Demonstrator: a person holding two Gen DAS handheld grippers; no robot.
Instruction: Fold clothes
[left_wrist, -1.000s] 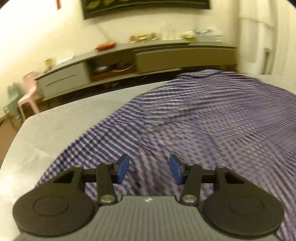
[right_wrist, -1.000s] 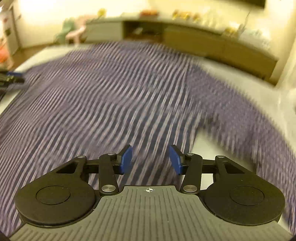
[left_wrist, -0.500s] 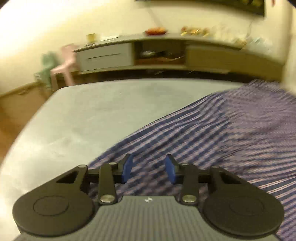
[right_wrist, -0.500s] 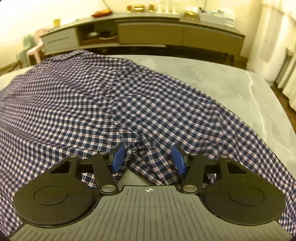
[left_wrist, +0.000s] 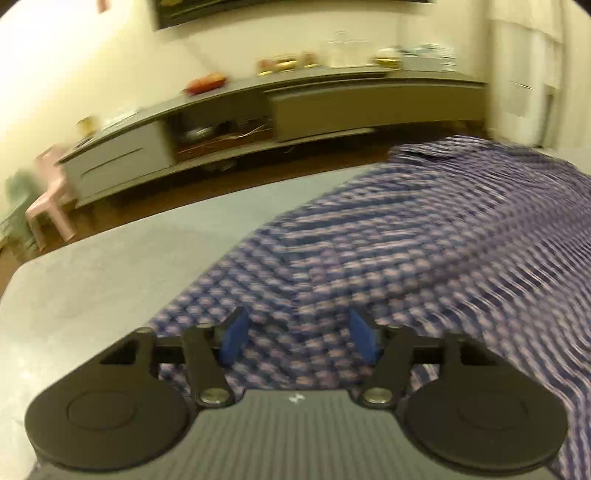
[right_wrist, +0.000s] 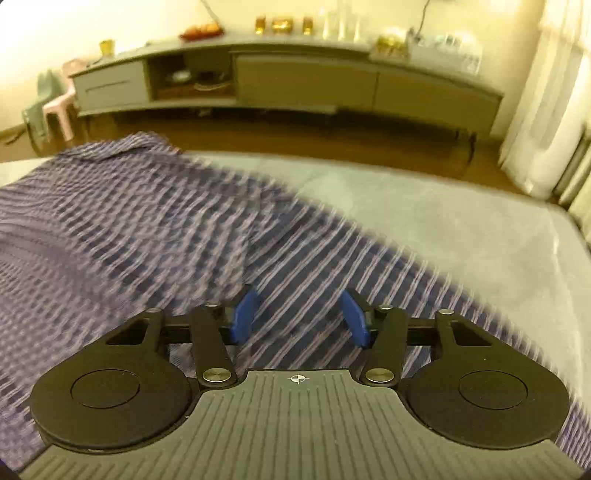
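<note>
A blue-and-white checked shirt (left_wrist: 406, 240) lies spread flat on the grey table (left_wrist: 92, 277). My left gripper (left_wrist: 297, 336) hovers over the shirt's near left edge; its jaws are opening and the blue pads grip nothing. In the right wrist view the same shirt (right_wrist: 129, 229) fills the left and middle, and a sleeve runs to the lower right. My right gripper (right_wrist: 299, 317) hangs above that striped cloth, its jaws opening, the cloth lying below them and not pinched. Both views are blurred by motion.
Bare grey table (right_wrist: 443, 229) stretches to the right of the shirt. Beyond the table stands a long low sideboard (left_wrist: 295, 107) with dishes and jars on top. A pink stool (left_wrist: 48, 199) stands at the far left. Pale curtains (right_wrist: 546, 110) hang at the right.
Both grippers have swung sideways over the shirt and their jaws stand wider. The right view now shows more bare table at the right. The left view has turned back toward the shirt.
</note>
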